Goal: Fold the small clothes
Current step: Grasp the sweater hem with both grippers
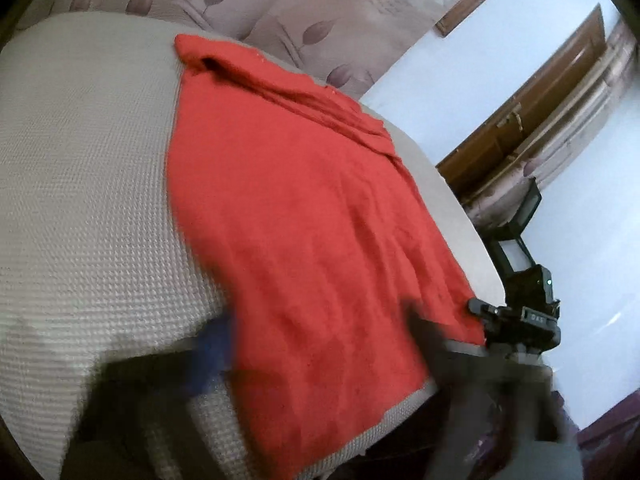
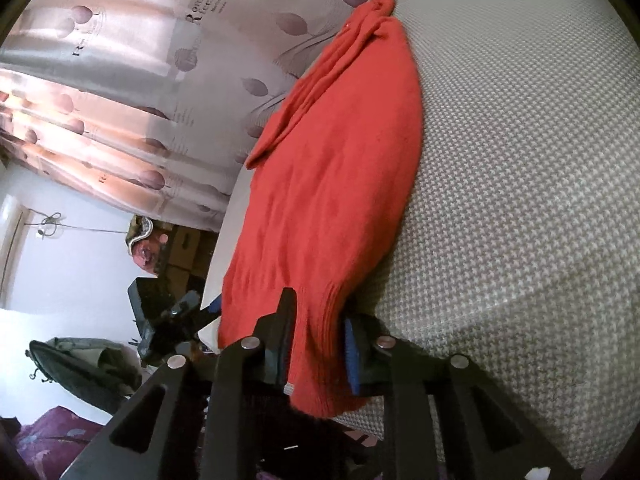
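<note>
A red knit sweater (image 1: 304, 216) lies spread on a table with a white waffle-weave cover (image 1: 80, 184). In the left wrist view my left gripper (image 1: 320, 344) is motion-blurred, its jaws apart on either side of the sweater's near hem; whether it touches the cloth is unclear. In the right wrist view the sweater (image 2: 340, 168) runs away from me, a bunched sleeve at its far end. My right gripper (image 2: 320, 332) has its jaws on either side of the ribbed hem, the cloth between them, near the table's front edge (image 2: 400, 432).
A black device on a tripod (image 1: 524, 312) stands just past the table's edge; it also shows in the right wrist view (image 2: 168, 316). A leaf-patterned curtain (image 2: 140, 92) hangs behind the table. A wooden door frame (image 1: 532, 104) is on the pale wall.
</note>
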The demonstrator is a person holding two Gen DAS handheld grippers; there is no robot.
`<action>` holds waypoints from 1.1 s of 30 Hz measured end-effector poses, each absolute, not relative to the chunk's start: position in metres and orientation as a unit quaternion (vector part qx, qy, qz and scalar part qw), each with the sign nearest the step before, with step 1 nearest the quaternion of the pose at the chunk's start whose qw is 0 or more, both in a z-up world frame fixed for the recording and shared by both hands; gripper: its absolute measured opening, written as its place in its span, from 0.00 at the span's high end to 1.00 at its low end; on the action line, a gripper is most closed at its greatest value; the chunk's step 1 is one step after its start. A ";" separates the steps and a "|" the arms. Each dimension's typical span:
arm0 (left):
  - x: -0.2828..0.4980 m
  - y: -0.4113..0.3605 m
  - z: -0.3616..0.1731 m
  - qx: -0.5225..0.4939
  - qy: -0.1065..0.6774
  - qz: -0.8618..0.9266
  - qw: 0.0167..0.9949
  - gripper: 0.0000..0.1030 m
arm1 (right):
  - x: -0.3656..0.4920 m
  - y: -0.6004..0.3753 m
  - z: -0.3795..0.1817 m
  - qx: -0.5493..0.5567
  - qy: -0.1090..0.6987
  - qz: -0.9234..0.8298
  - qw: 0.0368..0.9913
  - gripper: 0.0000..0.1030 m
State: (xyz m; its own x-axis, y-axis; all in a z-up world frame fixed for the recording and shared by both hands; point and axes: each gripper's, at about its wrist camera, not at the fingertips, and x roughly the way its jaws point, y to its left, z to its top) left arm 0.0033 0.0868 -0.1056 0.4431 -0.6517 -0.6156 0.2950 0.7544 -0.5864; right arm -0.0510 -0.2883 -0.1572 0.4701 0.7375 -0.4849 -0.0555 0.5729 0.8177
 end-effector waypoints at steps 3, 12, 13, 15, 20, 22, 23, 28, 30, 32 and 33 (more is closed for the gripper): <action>0.012 0.098 -0.123 -0.260 0.456 -0.282 0.803 0.85 | -0.046 -0.285 -0.153 0.367 0.448 0.255 0.774 0.81; 0.007 0.105 -0.121 -0.256 0.457 -0.288 0.802 0.78 | -0.049 -0.281 -0.156 0.360 0.450 0.258 0.775 0.91; 0.007 0.107 -0.120 -0.258 0.457 -0.286 0.802 0.73 | -0.049 -0.283 -0.156 0.363 0.447 0.262 0.774 0.91; 0.007 0.107 -0.117 -0.257 0.459 -0.292 0.799 0.63 | -0.050 -0.287 -0.154 0.375 0.437 0.272 0.771 0.91; 0.000 0.101 -0.107 -0.231 0.450 -0.303 0.808 0.28 | -0.050 -0.296 -0.150 0.379 0.428 0.275 0.773 0.91; -0.003 0.095 -0.105 -0.223 0.443 -0.304 0.814 0.19 | -0.048 -0.294 -0.156 0.375 0.437 0.282 0.767 0.87; -0.004 0.092 -0.104 -0.215 0.439 -0.303 0.818 0.18 | -0.048 -0.292 -0.157 0.375 0.441 0.282 0.765 0.87; -0.004 0.082 -0.102 -0.190 0.434 -0.300 0.828 0.15 | -0.043 -0.286 -0.154 0.370 0.436 0.287 0.769 0.83; -0.002 0.084 -0.102 -0.198 0.433 -0.300 0.826 0.18 | -0.040 -0.284 -0.151 0.365 0.436 0.286 0.771 0.84; -0.002 0.091 -0.106 -0.208 0.435 -0.290 0.827 0.38 | -0.037 -0.281 -0.150 0.361 0.435 0.289 0.773 0.83; 0.000 0.097 -0.110 -0.214 0.442 -0.286 0.823 0.65 | -0.036 -0.279 -0.150 0.358 0.436 0.288 0.774 0.83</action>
